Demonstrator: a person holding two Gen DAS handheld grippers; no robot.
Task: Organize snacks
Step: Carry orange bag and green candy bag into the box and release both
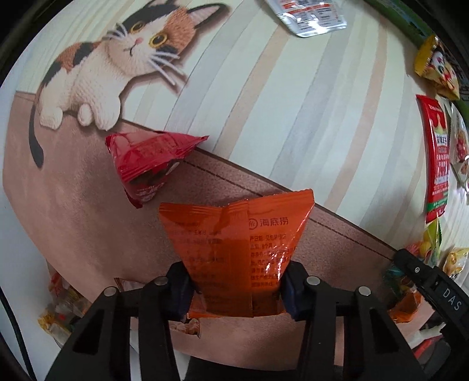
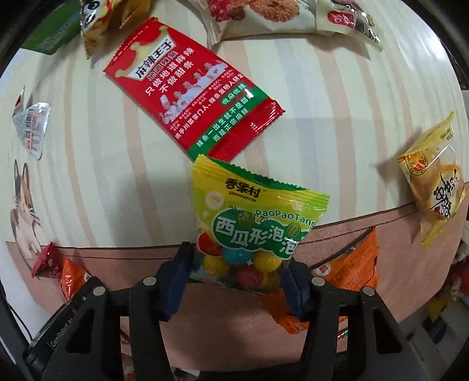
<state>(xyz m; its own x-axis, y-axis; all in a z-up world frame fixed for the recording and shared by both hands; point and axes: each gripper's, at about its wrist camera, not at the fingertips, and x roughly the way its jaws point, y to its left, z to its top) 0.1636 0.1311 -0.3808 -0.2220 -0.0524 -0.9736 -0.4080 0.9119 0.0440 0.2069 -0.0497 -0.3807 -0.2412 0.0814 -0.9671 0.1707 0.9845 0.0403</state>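
Note:
My left gripper (image 1: 236,290) is shut on an orange snack packet (image 1: 237,243) and holds it above the brown part of the table mat. A red packet (image 1: 146,164) lies just beyond it. My right gripper (image 2: 239,281) is shut on a yellow-green packet of coloured gumballs (image 2: 249,225), held above the mat. A long red spicy-strip packet (image 2: 190,93) lies just beyond it; it also shows in the left wrist view (image 1: 436,161). The other gripper's black body shows at the right edge of the left wrist view (image 1: 433,278).
A cat-print striped mat (image 1: 263,102) covers the table. A white sachet (image 1: 307,16) lies far off. A yellow packet (image 2: 433,187), an orange packet (image 2: 348,269), pale packets (image 2: 263,17) and a small yellow one (image 2: 96,23) lie around. More snacks sit in a pile at lower left (image 1: 61,307).

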